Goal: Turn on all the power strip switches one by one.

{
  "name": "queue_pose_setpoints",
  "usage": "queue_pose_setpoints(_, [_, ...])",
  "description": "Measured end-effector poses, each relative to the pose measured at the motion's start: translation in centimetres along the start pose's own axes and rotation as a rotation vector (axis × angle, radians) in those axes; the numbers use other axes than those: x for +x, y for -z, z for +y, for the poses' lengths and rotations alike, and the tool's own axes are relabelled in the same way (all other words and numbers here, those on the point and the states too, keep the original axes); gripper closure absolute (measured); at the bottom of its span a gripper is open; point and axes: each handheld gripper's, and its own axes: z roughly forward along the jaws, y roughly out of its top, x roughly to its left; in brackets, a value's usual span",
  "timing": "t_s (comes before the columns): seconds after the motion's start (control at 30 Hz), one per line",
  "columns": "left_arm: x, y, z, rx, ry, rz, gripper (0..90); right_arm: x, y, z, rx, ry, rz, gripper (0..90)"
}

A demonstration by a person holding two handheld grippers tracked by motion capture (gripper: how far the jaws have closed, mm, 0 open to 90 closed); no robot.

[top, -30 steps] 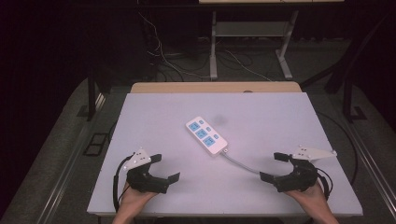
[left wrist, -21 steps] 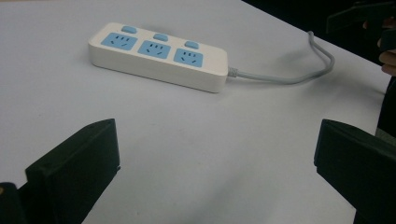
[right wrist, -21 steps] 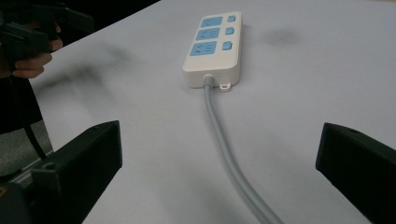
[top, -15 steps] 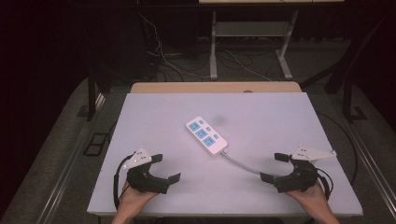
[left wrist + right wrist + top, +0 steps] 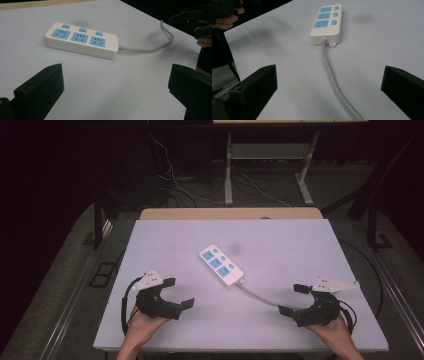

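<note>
While power strip [image 5: 221,265] lies on white table [image 5: 280,240], dark room behind.

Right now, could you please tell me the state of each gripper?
Left gripper: open, holding nothing.
Right gripper: open, holding nothing; the grey cable of the white power strip lies between its jaws.

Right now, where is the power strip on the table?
In the high view, the power strip lies near the table's middle, ahead of and between the left gripper and the right gripper.
</note>
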Motion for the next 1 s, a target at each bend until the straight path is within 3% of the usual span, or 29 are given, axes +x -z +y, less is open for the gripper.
queue_pose_setpoints(1.0, [1.0, -3.0, 6.4, 0.14, -0.067, -0.021, 0.0, -0.1, 0.1, -0.1, -0.001, 0.01, -0.015, 0.4])
